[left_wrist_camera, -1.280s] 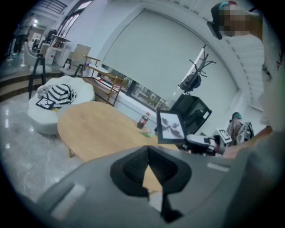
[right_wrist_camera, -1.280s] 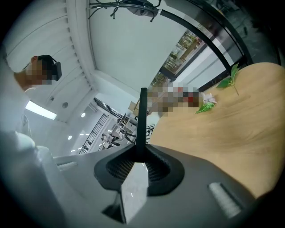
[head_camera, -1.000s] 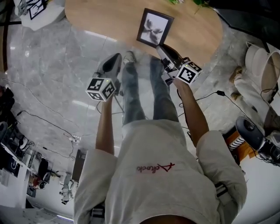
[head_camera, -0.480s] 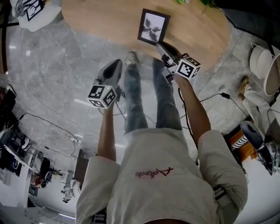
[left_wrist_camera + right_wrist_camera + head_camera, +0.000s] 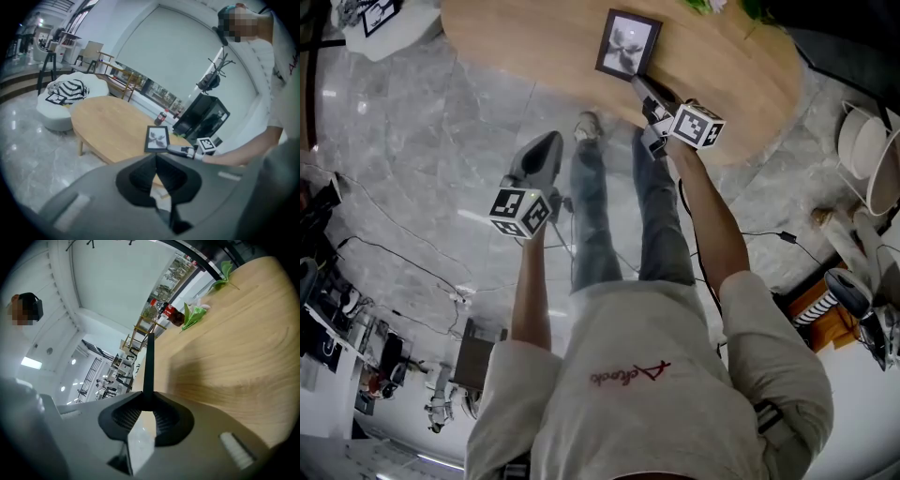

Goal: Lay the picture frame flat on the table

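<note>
A black picture frame (image 5: 628,44) with a grey flower print hangs low over the oval wooden table (image 5: 516,37). My right gripper (image 5: 637,84) is shut on its near edge. In the right gripper view the frame (image 5: 149,362) shows edge-on as a thin dark strip rising from the jaws of the right gripper (image 5: 148,401), and a shadow falls on the table (image 5: 225,362). I cannot tell whether the frame touches the wood. My left gripper (image 5: 551,141) hangs over the marble floor short of the table, shut and holding nothing; its view shows the left gripper (image 5: 155,157) pointing at the frame (image 5: 157,138).
A red can (image 5: 174,315) and green leaves (image 5: 197,312) sit at the table's far side. A white pouf (image 5: 70,101) with a striped cloth stands left of the table. The person's legs (image 5: 600,216) and cables on the floor (image 5: 394,262) lie below the grippers.
The right gripper has carried the frame farther out over the table and lower. The left gripper has sunk slightly and stayed over the floor.
</note>
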Tool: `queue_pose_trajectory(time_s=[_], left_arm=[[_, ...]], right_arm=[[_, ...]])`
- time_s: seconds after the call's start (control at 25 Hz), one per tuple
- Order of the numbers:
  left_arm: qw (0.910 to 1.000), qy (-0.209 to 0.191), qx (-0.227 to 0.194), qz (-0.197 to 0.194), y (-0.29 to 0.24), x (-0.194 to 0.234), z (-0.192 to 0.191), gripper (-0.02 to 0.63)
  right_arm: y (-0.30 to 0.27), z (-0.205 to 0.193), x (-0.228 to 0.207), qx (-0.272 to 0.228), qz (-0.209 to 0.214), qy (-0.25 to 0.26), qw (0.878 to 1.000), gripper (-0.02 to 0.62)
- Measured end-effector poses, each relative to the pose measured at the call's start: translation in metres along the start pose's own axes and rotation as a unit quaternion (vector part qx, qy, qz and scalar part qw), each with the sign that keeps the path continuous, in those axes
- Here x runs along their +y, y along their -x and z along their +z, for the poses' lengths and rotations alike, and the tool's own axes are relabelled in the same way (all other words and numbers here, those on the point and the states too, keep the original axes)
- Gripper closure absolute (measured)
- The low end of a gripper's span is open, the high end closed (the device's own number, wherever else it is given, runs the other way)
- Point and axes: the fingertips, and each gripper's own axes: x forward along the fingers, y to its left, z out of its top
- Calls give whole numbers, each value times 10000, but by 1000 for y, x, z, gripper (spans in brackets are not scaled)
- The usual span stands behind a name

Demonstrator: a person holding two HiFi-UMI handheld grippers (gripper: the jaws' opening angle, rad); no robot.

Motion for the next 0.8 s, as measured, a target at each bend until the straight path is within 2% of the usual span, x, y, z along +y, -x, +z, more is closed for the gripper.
queue_pose_trajectory(time_s=[0.32,0.56,0.8], left_arm=[[9999,47,-10,92,16,22,0,606],[9999,37,-13,155,25,24,-6,606],[9998,72,-3,188,29,27,-12,606]], right_arm=[[-38,-6,-9,-90,-91,-389,9992,522],[-38,-10,-19,-284,62,-776,9966,520],[-37,-18,-34,-319,-14,-1143,9929,518]])
